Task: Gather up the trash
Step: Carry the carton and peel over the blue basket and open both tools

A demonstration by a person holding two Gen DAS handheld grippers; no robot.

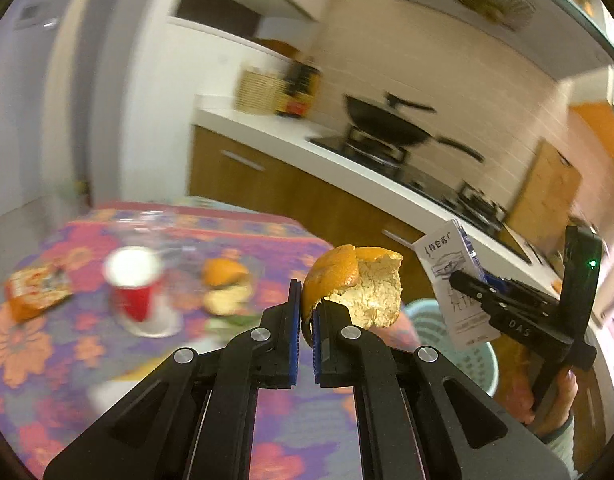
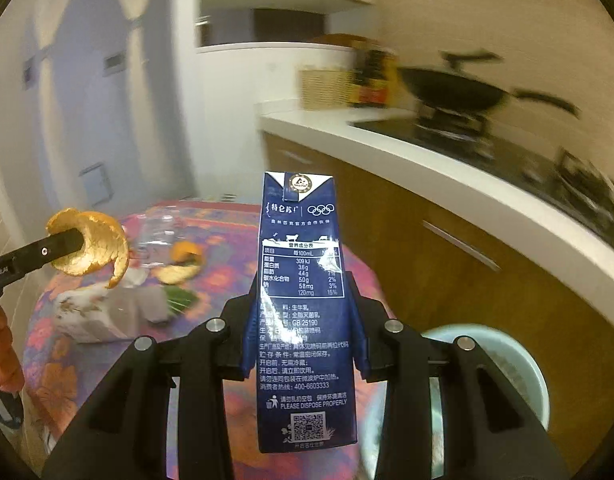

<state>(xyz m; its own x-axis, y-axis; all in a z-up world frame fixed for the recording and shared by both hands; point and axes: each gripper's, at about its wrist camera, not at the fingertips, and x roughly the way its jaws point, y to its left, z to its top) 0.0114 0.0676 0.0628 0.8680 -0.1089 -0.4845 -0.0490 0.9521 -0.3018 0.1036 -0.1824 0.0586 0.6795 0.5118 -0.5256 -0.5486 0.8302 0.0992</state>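
Observation:
My left gripper [image 1: 305, 312] is shut on an orange peel [image 1: 359, 284] and holds it above the table's right side; it also shows in the right wrist view [image 2: 91, 248]. My right gripper [image 2: 303, 308] is shut on an upright blue milk carton [image 2: 303, 312], which also shows in the left wrist view [image 1: 453, 280] above a pale green trash basket [image 1: 439, 320]. The basket [image 2: 507, 356] sits on the floor beside the table. More trash lies on the table: another orange peel [image 1: 227, 284], a red cup [image 1: 135, 284] and an orange snack wrapper [image 1: 37, 288].
The round table has a floral cloth [image 1: 47, 360]. A crumpled clear plastic bottle [image 2: 159, 228], a white tissue pack [image 2: 87, 316] and a green leaf [image 2: 181, 298] lie on it. A kitchen counter [image 1: 347, 156] with a wok [image 1: 387, 120] stands behind.

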